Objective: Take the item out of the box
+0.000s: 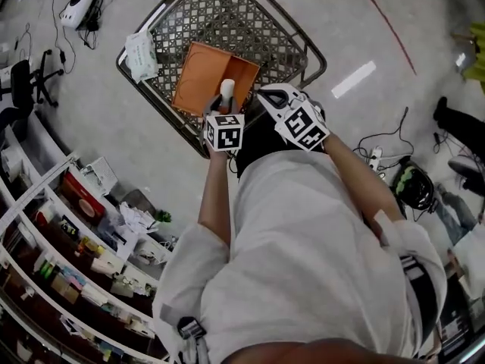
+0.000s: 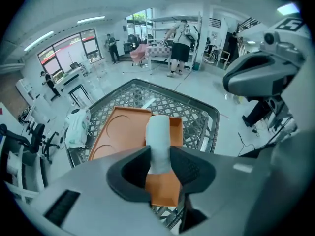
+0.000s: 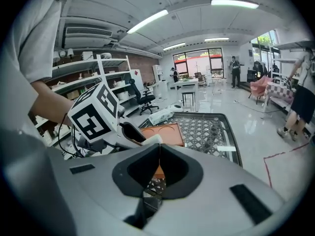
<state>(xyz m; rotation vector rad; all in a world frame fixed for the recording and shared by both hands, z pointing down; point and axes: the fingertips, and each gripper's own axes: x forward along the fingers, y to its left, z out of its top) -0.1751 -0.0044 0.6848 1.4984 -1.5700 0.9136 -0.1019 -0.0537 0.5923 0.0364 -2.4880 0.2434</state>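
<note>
Left hand-held gripper is clamped on white cylinder item, held over near end of orange box; right hand-held gripper has jaws together, nothing btw them; box lies in wire basket.

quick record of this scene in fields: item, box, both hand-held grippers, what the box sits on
item: white cylinder-shaped item, roughly upright, above the box's near end
box: orange box, open-topped, nothing else visible inside
left hand-held gripper: shut on the white item
right hand-held gripper: jaws together, nothing between them, held beside the left one
surface: black lattice table, with a white bag at one corner
item clear of box: looks lifted, not certain
</note>
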